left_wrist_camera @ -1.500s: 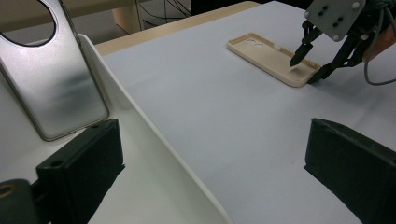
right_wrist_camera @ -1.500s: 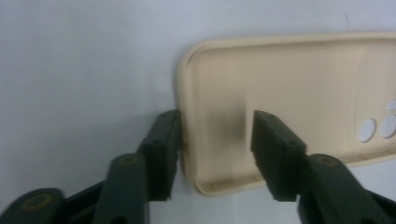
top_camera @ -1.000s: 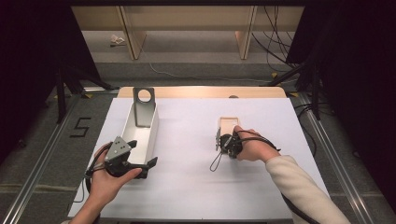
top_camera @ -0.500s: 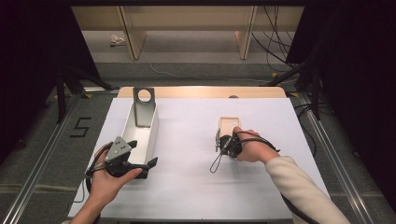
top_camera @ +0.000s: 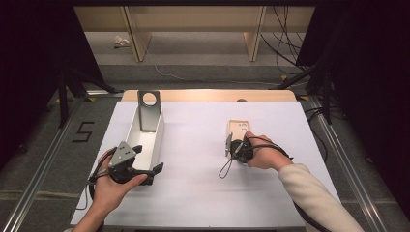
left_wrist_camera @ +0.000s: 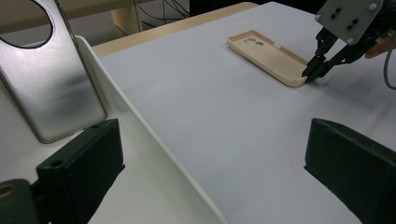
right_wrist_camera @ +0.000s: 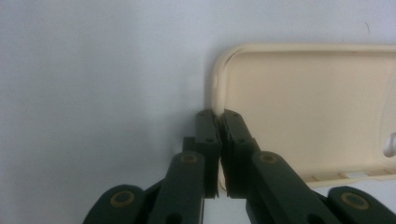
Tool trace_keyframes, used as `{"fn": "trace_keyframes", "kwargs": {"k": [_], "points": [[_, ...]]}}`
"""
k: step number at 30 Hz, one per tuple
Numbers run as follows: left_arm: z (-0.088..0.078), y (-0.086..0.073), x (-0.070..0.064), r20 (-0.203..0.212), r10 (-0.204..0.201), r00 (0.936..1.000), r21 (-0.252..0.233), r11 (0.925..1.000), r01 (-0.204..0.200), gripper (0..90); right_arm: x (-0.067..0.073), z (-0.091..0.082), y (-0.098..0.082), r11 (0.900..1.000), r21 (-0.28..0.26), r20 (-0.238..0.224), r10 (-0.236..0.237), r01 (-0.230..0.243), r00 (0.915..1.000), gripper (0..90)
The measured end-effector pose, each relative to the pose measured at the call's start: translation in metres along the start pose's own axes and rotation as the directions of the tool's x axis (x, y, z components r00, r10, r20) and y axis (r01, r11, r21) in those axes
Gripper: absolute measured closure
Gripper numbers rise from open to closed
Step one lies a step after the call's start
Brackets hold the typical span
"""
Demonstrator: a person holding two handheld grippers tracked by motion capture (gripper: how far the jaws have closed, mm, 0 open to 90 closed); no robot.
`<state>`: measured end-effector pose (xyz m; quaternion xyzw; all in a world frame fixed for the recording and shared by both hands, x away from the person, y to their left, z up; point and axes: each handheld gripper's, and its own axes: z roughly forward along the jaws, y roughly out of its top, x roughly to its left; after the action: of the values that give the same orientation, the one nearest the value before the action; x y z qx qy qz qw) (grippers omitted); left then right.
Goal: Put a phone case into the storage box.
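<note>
A cream phone case (top_camera: 238, 128) lies hollow side up on the white table, right of the middle. My right gripper (top_camera: 234, 139) sits at its near corner, shut on the case's rim (right_wrist_camera: 215, 88); the left gripper view shows the same pinch (left_wrist_camera: 310, 72) on the case (left_wrist_camera: 266, 53). A long white tray (top_camera: 157, 137) lies at the left. In it a silver plate (top_camera: 149, 113) with a round hole leans at the far end. My left gripper (top_camera: 147, 158) is open at the tray's near end. Its jaws straddle the tray's right wall (left_wrist_camera: 140, 135), one inside and one over the table.
Bare white tabletop (top_camera: 193, 159) lies between the tray and the case. A wooden strip (top_camera: 208, 95) edges the far side. Beyond it stand shelf legs and cables on the floor. Metal rails (top_camera: 43, 159) run along both sides, with a "5" marked at the left.
</note>
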<state>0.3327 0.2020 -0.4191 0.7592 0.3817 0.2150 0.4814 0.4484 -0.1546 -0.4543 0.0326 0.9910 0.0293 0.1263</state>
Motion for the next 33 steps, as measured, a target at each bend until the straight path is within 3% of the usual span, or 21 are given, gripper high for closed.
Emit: {"fn": "trace_keyframes", "kwargs": {"k": [12, 21, 28, 33], "points": [[0.0, 0.0, 0.0, -0.002, 0.001, 1.0, 0.0, 1.0, -0.001, 3.7, 0.001, -0.005, -0.008, 0.997, -0.07, 0.004, 0.031, -0.031, 0.9995, 88.2], [0.0, 0.0, 0.0, -0.005, -0.001, 1.0, -0.004, 1.0, 0.001, 3.7, 0.003, -0.014, -0.013, 0.988, -0.14, 0.015, 0.063, -0.061, 0.9979, 88.2], [-0.001, 0.001, 0.001, -0.007, -0.004, 1.0, -0.007, 1.0, 0.004, 3.9, 0.007, -0.022, -0.018, 0.968, -0.235, 0.021, 0.095, -0.087, 0.9953, 88.2], [-0.001, 0.002, 0.0, -0.007, 0.001, 1.0, -0.007, 1.0, -0.001, 4.1, 0.014, -0.027, -0.02, 0.946, -0.308, 0.017, 0.106, -0.096, 0.9942, 88.2]]}}
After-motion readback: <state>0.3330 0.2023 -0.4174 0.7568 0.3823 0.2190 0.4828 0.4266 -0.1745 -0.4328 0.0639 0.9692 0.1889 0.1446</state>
